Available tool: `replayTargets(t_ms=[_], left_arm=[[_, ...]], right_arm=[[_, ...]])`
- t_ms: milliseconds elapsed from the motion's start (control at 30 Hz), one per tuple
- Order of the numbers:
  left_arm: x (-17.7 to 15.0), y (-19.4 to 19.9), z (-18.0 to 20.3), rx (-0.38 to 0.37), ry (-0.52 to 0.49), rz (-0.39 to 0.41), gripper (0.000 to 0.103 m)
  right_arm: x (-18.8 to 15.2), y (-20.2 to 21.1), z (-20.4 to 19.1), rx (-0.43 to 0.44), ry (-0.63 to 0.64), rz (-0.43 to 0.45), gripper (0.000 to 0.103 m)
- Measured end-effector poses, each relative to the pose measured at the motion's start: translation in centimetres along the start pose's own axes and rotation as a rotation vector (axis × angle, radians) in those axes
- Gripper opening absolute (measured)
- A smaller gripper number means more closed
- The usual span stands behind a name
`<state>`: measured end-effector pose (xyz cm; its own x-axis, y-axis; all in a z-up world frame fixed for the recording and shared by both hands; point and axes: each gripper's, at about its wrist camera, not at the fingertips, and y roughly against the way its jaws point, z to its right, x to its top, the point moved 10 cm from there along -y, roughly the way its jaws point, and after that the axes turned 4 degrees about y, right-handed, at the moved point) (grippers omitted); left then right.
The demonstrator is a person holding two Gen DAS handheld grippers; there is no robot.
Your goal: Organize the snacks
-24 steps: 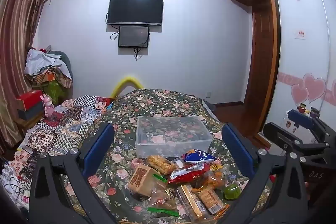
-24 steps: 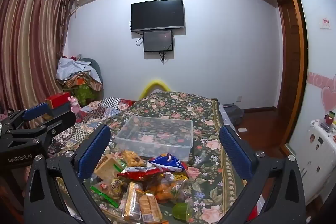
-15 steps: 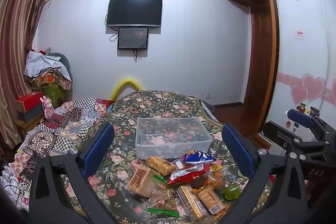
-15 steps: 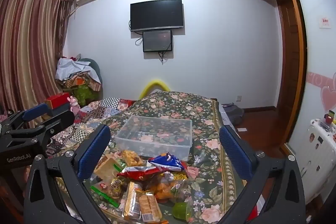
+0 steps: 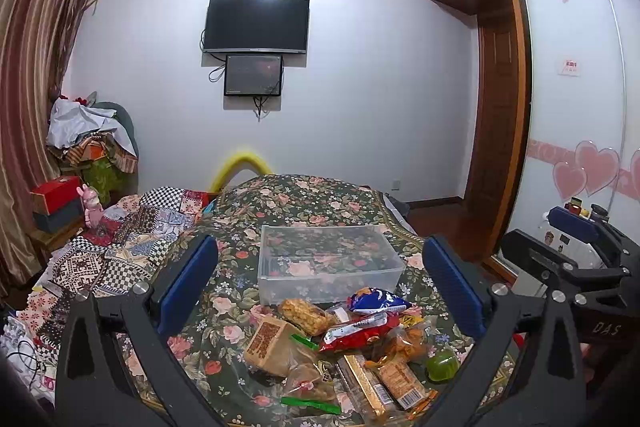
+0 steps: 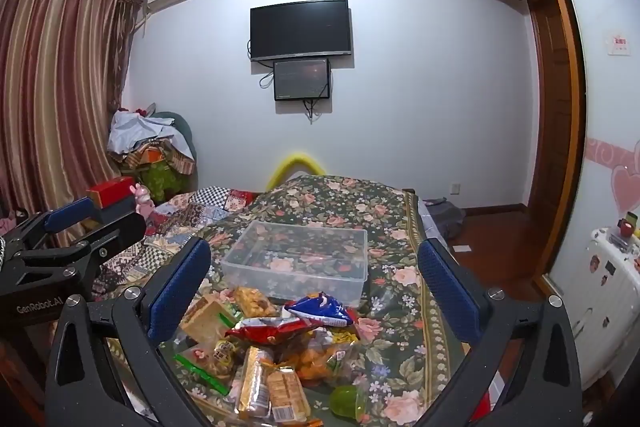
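Basically pre-grasp: both jaws spread wide, nothing between them. Left hand-held gripper (image 5: 320, 287) and right hand-held gripper (image 6: 314, 285) hang above the snacks (image 5: 352, 343), piled lower centre on the floral bed (image 5: 304, 195). Clear bin (image 5: 328, 263) sits empty just behind the pile, mid-frame. Next, I'd judge: pick one top pack, likely the red bag (image 6: 276, 329), tip down, close on it, carry to bin. Left view alone shows the right gripper's side at right edge; right view alone shows the white appliance (image 6: 600, 291) at lower right.
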<state>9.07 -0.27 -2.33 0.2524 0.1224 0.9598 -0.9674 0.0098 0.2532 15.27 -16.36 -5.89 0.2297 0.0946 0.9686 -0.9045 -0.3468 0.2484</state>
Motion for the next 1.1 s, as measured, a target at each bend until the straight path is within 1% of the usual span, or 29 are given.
replayTargets(t_ms=[1100], left_arm=[[-0.05,0.03,0.17,-0.005,-0.001,-0.002,0.103]], right_arm=[[0.42,0.42,0.00,0.004,-0.011,0.005,0.103]])
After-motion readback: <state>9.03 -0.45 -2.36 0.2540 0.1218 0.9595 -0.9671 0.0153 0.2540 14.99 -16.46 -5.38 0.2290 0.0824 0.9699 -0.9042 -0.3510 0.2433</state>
